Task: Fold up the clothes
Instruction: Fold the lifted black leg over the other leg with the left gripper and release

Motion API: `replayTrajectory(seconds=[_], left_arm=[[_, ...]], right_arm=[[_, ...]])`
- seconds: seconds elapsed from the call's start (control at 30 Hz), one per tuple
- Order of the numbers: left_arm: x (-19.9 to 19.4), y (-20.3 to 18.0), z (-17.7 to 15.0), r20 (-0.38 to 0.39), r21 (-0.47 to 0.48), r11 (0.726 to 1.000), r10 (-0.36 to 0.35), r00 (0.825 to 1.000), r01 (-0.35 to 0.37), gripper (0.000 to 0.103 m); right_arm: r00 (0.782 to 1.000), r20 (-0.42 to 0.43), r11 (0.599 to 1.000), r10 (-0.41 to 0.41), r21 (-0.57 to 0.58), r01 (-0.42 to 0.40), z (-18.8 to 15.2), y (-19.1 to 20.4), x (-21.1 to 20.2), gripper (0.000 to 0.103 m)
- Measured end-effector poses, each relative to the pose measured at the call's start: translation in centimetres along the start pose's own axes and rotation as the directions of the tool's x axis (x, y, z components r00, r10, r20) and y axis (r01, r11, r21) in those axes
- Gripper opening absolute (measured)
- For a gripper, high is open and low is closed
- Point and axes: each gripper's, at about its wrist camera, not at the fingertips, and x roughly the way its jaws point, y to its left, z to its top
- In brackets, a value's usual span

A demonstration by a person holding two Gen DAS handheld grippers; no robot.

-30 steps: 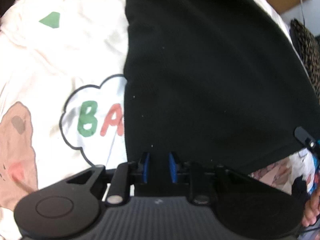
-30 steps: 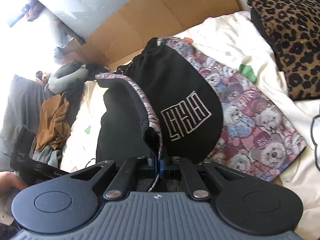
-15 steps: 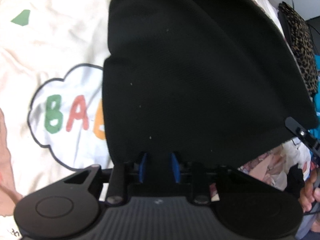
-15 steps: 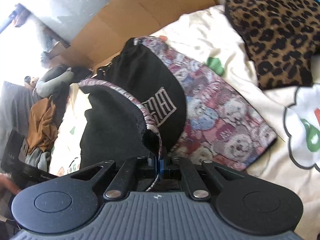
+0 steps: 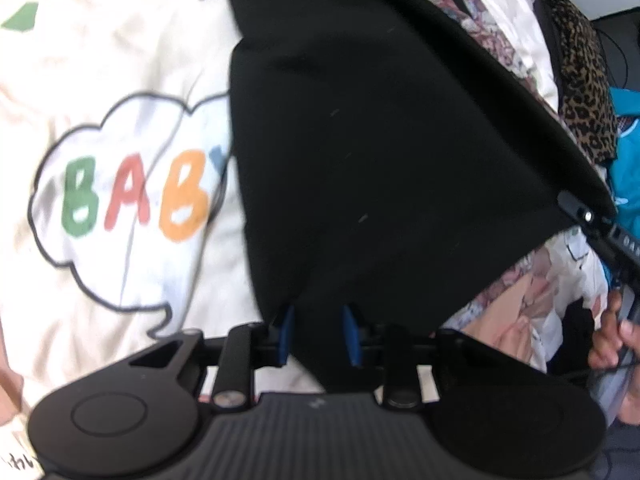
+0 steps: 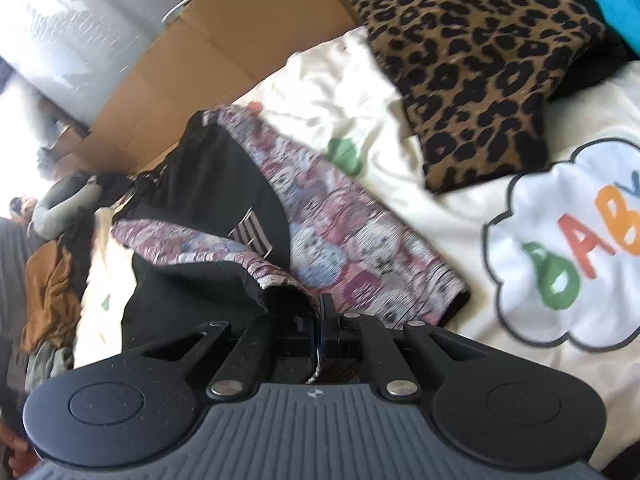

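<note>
garment: we find a black garment (image 5: 392,152) with a bear-print side (image 6: 360,248), lying partly on the bed sheet (image 5: 120,60) and partly lifted by both grippers.
left gripper (image 5: 318,334): jaws set narrow with a thick bunch of the black cloth between the blue pads (image 5: 286,332); we judge it gripped.
right gripper (image 6: 320,332): jaws fully closed on the thin hem, print side up.
change: since a second ago the right gripper has carried its edge lower and across; the sheet's "baby" cloud print (image 6: 560,248) now enters its view. the left view shows more of that cloud uncovered.
meaning: we judge the fold is mid-travel, the lifted flap not yet laid down.
right view only: the printed logo (image 6: 252,232), leopard cushion (image 6: 472,60), cardboard (image 6: 240,40), clothes pile (image 6: 52,280).
left view only: the black underside spread taut, and a hand (image 5: 612,340) on the other gripper's body.
</note>
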Motion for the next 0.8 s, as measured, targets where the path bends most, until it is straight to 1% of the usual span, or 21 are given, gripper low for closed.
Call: replayTrajectory(seconds=[0.17, 0.23, 0.3, 0.43, 0.47, 0.5, 0.53, 0.6, 0.63, 0.67, 0.7, 0.73, 0.77, 0.8], left_arm=[[-0.1, 1.3, 0.3, 0.010, -0.004, 1.000, -0.023, 1.000, 0.023, 0.032], [0.0, 1.8, 0.4, 0.011, -0.022, 0.998, -0.060, 0.998, 0.060, 0.032], [0.2, 2.1, 0.3, 0.007, -0.033, 0.995, -0.097, 0.995, 0.097, 0.032], [0.1, 2.9, -0.2, 0.004, -0.051, 0.979, -0.196, 0.981, 0.196, 0.032], [0.0, 2.1, -0.6, 0.002, -0.054, 0.976, -0.211, 0.978, 0.211, 0.032], [-0.2, -0.4, -1.7, 0.000, -0.057, 0.974, -0.217, 0.976, 0.217, 0.032], [-0.1, -2.3, -1.9, -0.001, -0.062, 0.973, -0.223, 0.975, 0.223, 0.032], [0.8, -3.9, 0.2, 0.002, -0.070, 0.970, -0.233, 0.972, 0.233, 0.032], [0.5, -3.6, -0.1, 0.008, -0.068, 0.969, -0.238, 0.971, 0.238, 0.030], [0.0, -2.7, -0.9, 0.015, -0.065, 0.969, -0.238, 0.971, 0.239, 0.023], [0.0, -2.0, -1.5, 0.016, -0.065, 0.969, -0.237, 0.971, 0.237, 0.020], [0.1, -2.0, -2.0, 0.014, -0.070, 0.969, -0.236, 0.972, 0.236, 0.020], [0.9, -2.5, -3.0, 0.014, -0.078, 0.968, -0.239, 0.971, 0.239, 0.019], [2.3, -3.7, -3.4, 0.015, -0.085, 0.966, -0.243, 0.970, 0.243, 0.019]], right_arm=[[0.998, -0.008, 0.997, -0.067, 0.025, 0.067, 0.1, -1.3, 0.6, 0.000], [0.997, -0.023, 0.997, -0.072, 0.031, 0.073, -0.2, -1.9, 0.9, 0.000], [0.998, -0.023, 0.997, -0.060, 0.039, 0.061, -0.5, -2.3, 0.8, 0.001], [1.000, -0.007, 0.992, -0.026, 0.119, 0.027, -0.6, -3.8, 0.3, 0.007], [1.000, 0.000, 0.992, -0.022, 0.128, 0.022, -0.6, -4.0, 0.2, 0.009], [1.000, 0.007, 0.991, -0.021, 0.130, 0.020, -0.7, -4.1, 0.2, 0.010], [1.000, 0.014, 0.991, -0.021, 0.133, 0.019, -0.7, -4.2, 0.1, 0.013], [0.999, 0.031, 0.992, -0.023, 0.121, 0.019, -0.6, -4.0, -0.1, 0.014], [0.999, 0.039, 0.993, -0.024, 0.115, 0.019, -0.5, -3.8, -0.1, 0.014], [0.999, 0.044, 0.994, -0.027, 0.110, 0.022, -0.4, -3.7, -0.1, 0.014], [0.998, 0.050, 0.994, -0.029, 0.104, 0.023, -0.3, -3.6, -0.1, 0.014], [0.998, 0.054, 0.995, -0.031, 0.098, 0.026, -0.2, -3.5, -0.1, 0.014], [0.998, 0.055, 0.995, -0.034, 0.092, 0.029, -0.1, -3.4, 0.0, 0.014], [0.998, 0.055, 0.996, -0.035, 0.082, 0.030, 0.0, -3.2, 0.1, 0.014]])
